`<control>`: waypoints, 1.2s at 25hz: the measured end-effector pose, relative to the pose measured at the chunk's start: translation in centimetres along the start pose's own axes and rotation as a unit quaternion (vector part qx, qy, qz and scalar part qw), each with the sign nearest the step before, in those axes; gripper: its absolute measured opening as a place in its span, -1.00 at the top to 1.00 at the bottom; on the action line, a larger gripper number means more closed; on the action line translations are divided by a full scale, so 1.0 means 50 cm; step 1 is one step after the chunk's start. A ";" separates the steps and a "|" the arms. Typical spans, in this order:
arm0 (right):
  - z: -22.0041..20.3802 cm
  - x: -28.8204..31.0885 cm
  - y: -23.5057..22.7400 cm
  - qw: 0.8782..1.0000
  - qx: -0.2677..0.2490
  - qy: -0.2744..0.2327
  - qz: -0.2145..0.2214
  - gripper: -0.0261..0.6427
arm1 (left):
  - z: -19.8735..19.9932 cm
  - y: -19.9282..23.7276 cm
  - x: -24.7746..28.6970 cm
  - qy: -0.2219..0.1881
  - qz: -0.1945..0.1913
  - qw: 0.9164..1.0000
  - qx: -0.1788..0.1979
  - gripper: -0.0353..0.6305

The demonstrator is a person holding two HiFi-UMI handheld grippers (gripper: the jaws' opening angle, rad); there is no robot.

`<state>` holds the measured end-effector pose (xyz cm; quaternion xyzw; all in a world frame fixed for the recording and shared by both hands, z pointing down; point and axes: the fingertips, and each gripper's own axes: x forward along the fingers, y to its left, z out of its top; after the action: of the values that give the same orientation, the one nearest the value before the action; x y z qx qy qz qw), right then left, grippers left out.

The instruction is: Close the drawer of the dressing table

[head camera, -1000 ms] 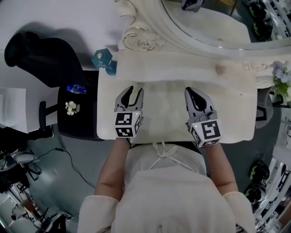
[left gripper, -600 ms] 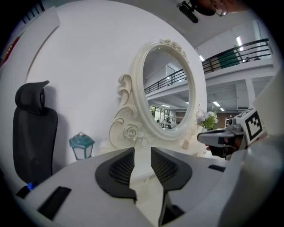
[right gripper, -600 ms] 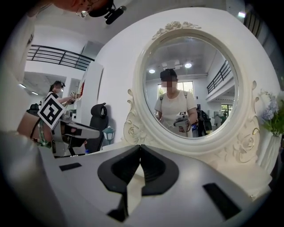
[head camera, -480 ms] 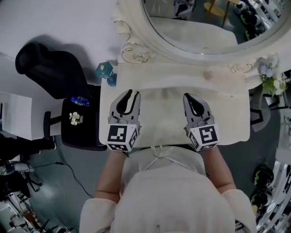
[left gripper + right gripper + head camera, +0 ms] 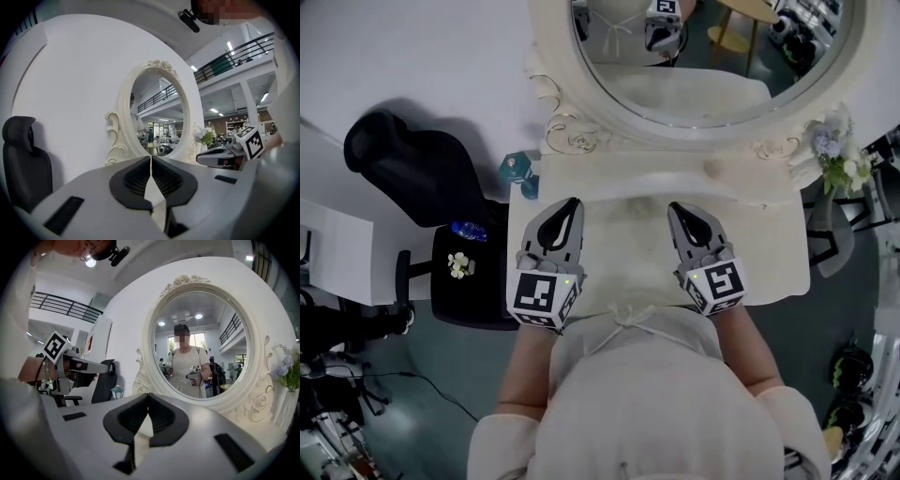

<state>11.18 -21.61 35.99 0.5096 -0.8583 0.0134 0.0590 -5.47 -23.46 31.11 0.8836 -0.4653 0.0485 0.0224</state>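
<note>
Left claw (image 5: 571,204): just closed, tips together, empty; held level above the dressing-table surface (image 5: 769,246).
Right claw (image 5: 675,210): tips together, empty, alongside.
Drawer: beneath the front edge, hidden by the torso; probably pushed in already.

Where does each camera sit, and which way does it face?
Head view: on the person's head, steeply down onto dressing table and mirror; forearms, left gripper, right gripper show.
Left gripper view: on that gripper, level along its just-closed, empty jaws toward the mirror; right gripper at right.
Right gripper view: likewise along shut jaws at the mirror; left gripper at left.
Shared: mirror and black chair in all three.
</note>
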 end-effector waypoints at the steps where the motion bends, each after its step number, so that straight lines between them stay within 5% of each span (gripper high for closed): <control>1: 0.003 -0.003 0.004 1.000 -0.004 -0.002 0.008 0.90 | 0.003 -0.008 -0.002 0.001 -0.009 1.000 0.007 0.82; 13: 0.044 -0.026 0.030 0.998 -0.030 -0.027 0.046 0.91 | 0.017 -0.037 -0.020 -0.016 -0.023 1.000 -0.006 0.82; 20: 0.039 -0.027 0.028 0.998 0.028 -0.030 0.040 0.91 | 0.021 -0.030 -0.032 -0.024 -0.010 1.000 -0.013 0.82; 30: 0.032 -0.033 0.023 1.000 0.010 -0.017 0.018 0.91 | 0.009 -0.040 -0.039 -0.011 -0.015 1.000 -0.005 0.82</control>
<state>10.82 -19.76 34.24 0.4948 -0.8680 0.0141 0.0390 -4.90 -20.78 30.45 0.8909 -0.4521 0.0360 0.0226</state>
